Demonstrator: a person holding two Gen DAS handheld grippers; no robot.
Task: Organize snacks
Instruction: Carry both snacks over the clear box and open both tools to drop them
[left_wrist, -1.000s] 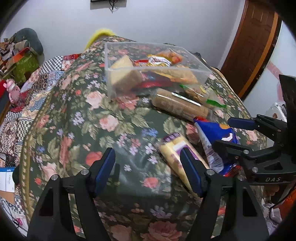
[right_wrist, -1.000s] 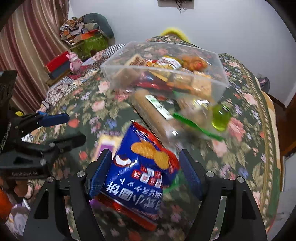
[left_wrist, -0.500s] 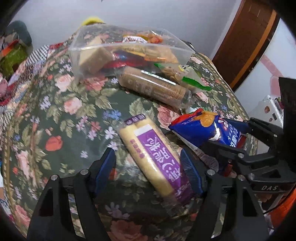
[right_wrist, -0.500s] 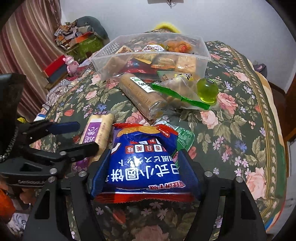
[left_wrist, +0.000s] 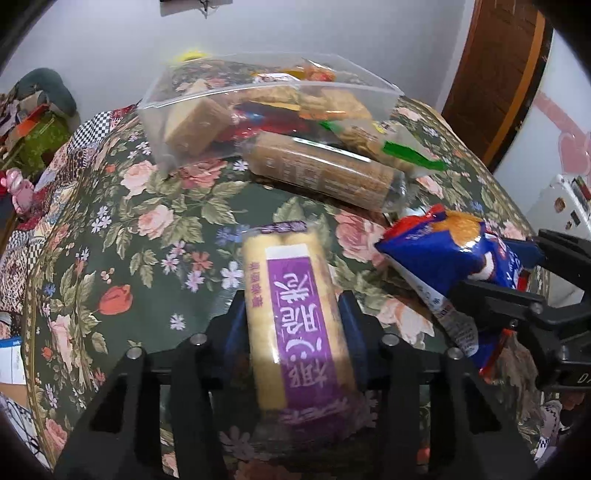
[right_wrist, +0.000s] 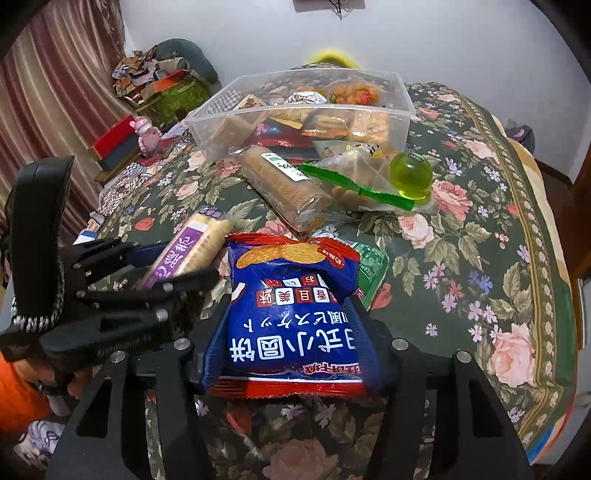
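Observation:
My left gripper (left_wrist: 293, 314) is shut on a yellow snack pack with a purple label (left_wrist: 295, 306); it also shows in the right wrist view (right_wrist: 184, 254). My right gripper (right_wrist: 291, 317) is shut on a blue and red biscuit bag (right_wrist: 291, 321), seen at right in the left wrist view (left_wrist: 450, 258). Both packs are held a little above the floral tablecloth (right_wrist: 461, 258). A clear plastic box (right_wrist: 299, 110) with several snacks stands at the back.
A brown biscuit roll (right_wrist: 280, 184), a clear bag with a green strip (right_wrist: 354, 181) and a green jelly cup (right_wrist: 412, 175) lie in front of the box. A green packet (right_wrist: 371, 264) lies under the blue bag. Clutter and curtains are at left.
My left gripper has closed on the yellow pack and my right gripper on the blue bag. Both packs now sit between the fingers, and both grippers have moved closer to the box.

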